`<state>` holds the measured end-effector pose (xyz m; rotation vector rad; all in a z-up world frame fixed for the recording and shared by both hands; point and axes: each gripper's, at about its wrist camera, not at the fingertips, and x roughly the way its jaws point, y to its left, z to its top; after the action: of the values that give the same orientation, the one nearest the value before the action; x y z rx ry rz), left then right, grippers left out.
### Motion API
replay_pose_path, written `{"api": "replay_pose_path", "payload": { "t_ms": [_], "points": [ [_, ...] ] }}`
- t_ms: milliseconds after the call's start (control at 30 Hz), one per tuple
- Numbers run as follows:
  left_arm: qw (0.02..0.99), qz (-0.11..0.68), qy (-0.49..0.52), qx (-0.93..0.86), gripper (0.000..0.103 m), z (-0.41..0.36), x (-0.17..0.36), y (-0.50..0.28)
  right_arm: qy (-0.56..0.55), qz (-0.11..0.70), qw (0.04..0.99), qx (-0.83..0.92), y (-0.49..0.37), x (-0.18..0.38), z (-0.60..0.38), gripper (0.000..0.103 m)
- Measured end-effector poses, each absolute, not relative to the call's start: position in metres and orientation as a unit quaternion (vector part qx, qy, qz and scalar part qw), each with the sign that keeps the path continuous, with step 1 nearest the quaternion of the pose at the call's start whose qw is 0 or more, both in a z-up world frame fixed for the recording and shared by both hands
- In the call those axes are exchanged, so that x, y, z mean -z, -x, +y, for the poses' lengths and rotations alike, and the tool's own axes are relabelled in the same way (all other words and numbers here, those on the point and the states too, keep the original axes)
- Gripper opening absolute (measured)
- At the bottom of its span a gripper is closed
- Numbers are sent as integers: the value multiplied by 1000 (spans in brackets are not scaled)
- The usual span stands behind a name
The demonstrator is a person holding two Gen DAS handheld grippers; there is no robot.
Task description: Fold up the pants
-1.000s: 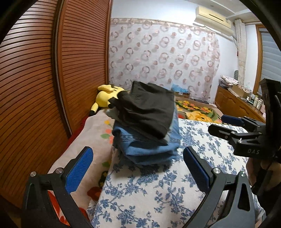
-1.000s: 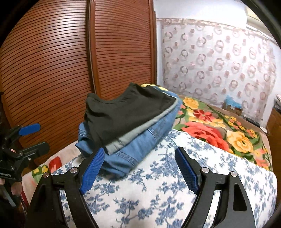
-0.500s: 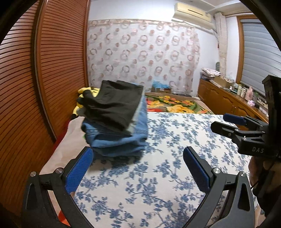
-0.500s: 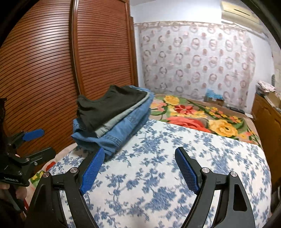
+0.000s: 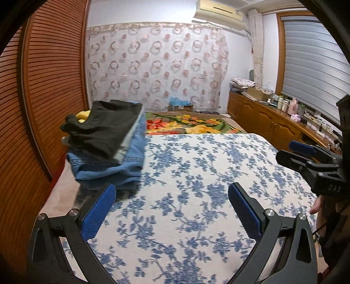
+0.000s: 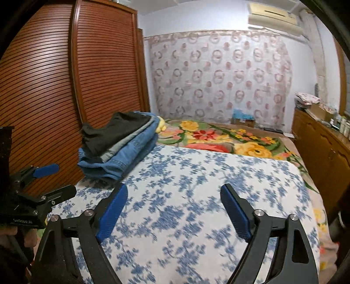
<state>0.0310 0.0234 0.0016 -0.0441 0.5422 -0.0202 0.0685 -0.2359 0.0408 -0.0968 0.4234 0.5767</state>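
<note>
Showing window blinds [image 5: 315, 56] — left view only; folded pants [image 5: 105, 144] both.

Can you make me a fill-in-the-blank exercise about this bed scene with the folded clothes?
1. The top garment on the folded stack is ____ in color.
2. The left gripper has its jaws ____.
3. The stack rests on a bedspread printed with blue ____.
4. The right gripper holds ____.

Missing words: black; open; flowers; nothing

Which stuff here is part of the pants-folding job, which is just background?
Job:
- folded pants stack
- blue floral sheet
- left gripper, open
- right gripper, open

Just lying about:
- yellow plush toy
- flower blanket
- bottles on sideboard
- air conditioner
</note>
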Motion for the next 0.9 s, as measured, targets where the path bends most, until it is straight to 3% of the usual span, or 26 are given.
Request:
{"api": "replay_pose_path", "payload": {
  "t_ms": [900],
  "points": [
    [971, 234, -2, 52, 102, -34, -45, -24, 20, 173, 966, -193, -17, -65, -284, 93]
  ]
}}
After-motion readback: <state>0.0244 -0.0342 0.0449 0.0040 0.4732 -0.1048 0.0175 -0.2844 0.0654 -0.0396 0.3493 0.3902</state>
